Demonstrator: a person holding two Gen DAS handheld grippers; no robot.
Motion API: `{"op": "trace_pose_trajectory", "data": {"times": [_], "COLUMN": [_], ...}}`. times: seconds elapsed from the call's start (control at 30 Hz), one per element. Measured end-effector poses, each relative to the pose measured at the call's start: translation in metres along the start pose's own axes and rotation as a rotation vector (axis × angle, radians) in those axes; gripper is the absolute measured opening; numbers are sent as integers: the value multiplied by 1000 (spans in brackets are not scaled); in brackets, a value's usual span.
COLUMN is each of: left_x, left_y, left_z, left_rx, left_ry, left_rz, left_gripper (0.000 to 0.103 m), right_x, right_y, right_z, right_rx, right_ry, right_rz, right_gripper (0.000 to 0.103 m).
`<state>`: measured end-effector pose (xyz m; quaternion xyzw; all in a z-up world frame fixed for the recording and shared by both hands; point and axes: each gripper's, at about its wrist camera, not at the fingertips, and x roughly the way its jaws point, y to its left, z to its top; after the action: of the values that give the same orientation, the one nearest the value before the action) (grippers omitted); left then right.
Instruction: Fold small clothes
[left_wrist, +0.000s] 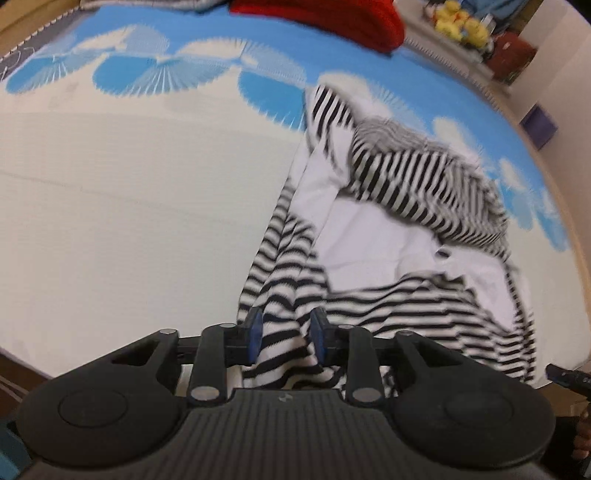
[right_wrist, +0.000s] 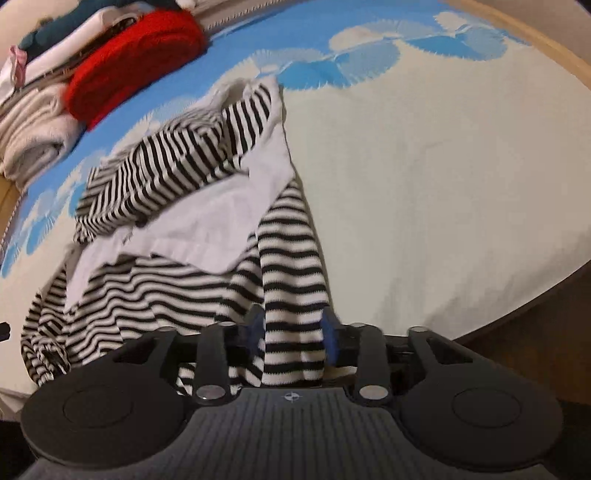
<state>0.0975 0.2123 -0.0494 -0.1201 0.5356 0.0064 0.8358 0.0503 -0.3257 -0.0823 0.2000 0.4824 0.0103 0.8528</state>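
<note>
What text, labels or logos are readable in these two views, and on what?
No readable words or numbers in either view.
Small pale emblem on the left gripper body, near its top edge: a mark, not text; too small to read.
Small round crosshair sign on the right gripper body: a symbol, no letters.
Striped garment: no label or print visible.
</note>
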Motion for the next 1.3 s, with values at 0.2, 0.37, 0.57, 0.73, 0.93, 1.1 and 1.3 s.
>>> {"op": "trace_pose_trajectory", "data": {"times": [0.2,0.37,0.57,0.73,0.93,1.1,1.3], "left_x": [28,44,55,63,55,21,-37], "left_y": [-8,1,-5,-18,-33,-55,-63], "left_z": [-3,-2,-7,-18,-27,-40,-38], "left_rx": [57,27,61,115,124,166,170], "left_ry": [94,181,233,262,204,101,-11], "left_rz": [88,99,101,97,79,19,-28], "left_gripper": [54,54,54,52,5,4,4], "right_x": [25,44,63,64,42,-19,-90], "right_y": [0,5,18,16,15,2,-19], "right_z": [-3,-7,-21,-25,-18,13,37], "right_rx": [-6,-38,-153,-154,-152,-93,-67], "right_ry": [93,156,271,301,230,20,-117], "right_rz": [-23,-42,-93,-74,-13,71,147], "right_gripper": [54,54,53,34,4,3,3]}}
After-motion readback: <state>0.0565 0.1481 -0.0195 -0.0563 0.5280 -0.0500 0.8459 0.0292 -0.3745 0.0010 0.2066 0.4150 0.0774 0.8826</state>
